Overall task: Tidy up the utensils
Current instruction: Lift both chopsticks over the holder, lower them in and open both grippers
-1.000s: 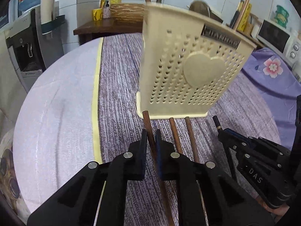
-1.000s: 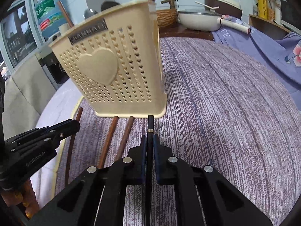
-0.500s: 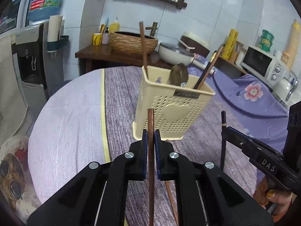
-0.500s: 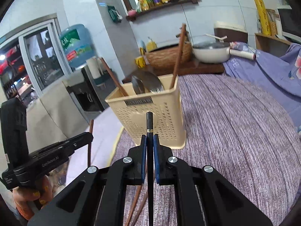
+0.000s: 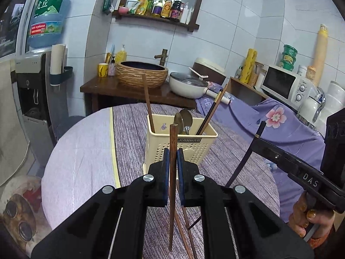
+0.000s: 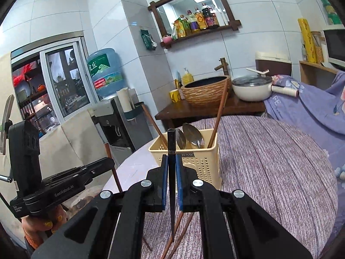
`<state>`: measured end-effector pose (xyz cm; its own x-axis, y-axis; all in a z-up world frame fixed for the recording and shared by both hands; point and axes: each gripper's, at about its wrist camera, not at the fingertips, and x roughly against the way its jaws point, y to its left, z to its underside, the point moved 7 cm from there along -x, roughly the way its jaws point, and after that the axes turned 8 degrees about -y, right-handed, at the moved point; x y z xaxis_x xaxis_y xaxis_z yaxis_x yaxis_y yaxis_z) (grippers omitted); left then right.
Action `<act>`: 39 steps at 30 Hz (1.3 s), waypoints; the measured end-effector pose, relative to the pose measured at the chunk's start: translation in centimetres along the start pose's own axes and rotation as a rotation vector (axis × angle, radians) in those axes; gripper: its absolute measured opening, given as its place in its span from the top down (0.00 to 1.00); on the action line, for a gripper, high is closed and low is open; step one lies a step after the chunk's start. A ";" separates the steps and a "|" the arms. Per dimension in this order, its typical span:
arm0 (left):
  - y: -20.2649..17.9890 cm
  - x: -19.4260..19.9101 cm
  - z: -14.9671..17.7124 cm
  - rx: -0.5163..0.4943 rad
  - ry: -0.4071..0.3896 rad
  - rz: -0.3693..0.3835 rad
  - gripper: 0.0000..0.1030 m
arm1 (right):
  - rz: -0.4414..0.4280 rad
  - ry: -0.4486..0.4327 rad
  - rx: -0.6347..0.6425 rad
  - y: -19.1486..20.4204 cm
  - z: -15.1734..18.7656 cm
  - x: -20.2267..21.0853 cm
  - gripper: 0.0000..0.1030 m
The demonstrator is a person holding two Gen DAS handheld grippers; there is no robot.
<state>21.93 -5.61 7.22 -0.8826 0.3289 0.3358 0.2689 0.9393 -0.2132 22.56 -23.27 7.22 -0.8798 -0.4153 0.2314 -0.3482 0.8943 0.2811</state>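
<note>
Gripping a brown chopstick upright, the left gripper hangs above the table near the cream holder, while the right gripper pinches a black chopstick, two more chopsticks lying on the cloth below.

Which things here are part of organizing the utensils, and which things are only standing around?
Part of the job:
- brown chopstick in the left tongs
- black chopstick in the right tongs
- beige utensil basket, holding spoons
- two brown chopsticks on the table

Only standing around:
- white pan
- microwave
- water bottle
</note>
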 end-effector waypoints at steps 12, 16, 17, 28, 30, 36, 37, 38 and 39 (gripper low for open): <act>-0.7 0.6 -2.9 -0.022 -0.044 0.021 0.93 | 0.011 -0.039 0.084 1.2 -2.4 0.2 0.93; -1.0 0.5 -3.8 -0.027 -0.051 0.036 0.93 | 0.007 -0.039 0.097 1.5 -3.1 0.1 0.93; -1.1 0.6 -4.0 -0.031 -0.054 0.039 0.93 | 0.003 -0.039 0.095 1.5 -3.3 0.1 0.93; -2.0 0.0 -9.4 -0.040 -0.079 0.082 0.93 | -0.053 -0.051 0.074 2.2 -7.1 0.2 0.93; -2.3 0.0 -10.7 -0.043 -0.088 0.088 0.93 | -0.058 -0.064 0.069 2.4 -8.4 0.2 0.93; -3.0 0.1 -15.1 -0.058 -0.130 0.089 0.93 | -0.076 -0.109 0.044 2.5 -12.5 0.3 0.93; -3.1 0.2 -15.9 -0.057 -0.138 0.090 0.93 | -0.077 -0.115 0.044 2.5 -13.1 0.2 0.93; -3.2 0.3 -16.6 -0.056 -0.145 0.089 0.93 | -0.074 -0.123 0.038 2.4 -13.8 0.1 0.93; -3.2 0.3 -17.3 -0.056 -0.154 0.084 0.93 | -0.071 -0.126 0.032 2.3 -14.3 -0.1 0.93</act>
<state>27.50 -6.85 23.90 -0.9037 0.3914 0.1736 0.3613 0.9146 -0.1814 26.45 -23.57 21.21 -0.8853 -0.4556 0.0929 -0.4197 0.8689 0.2623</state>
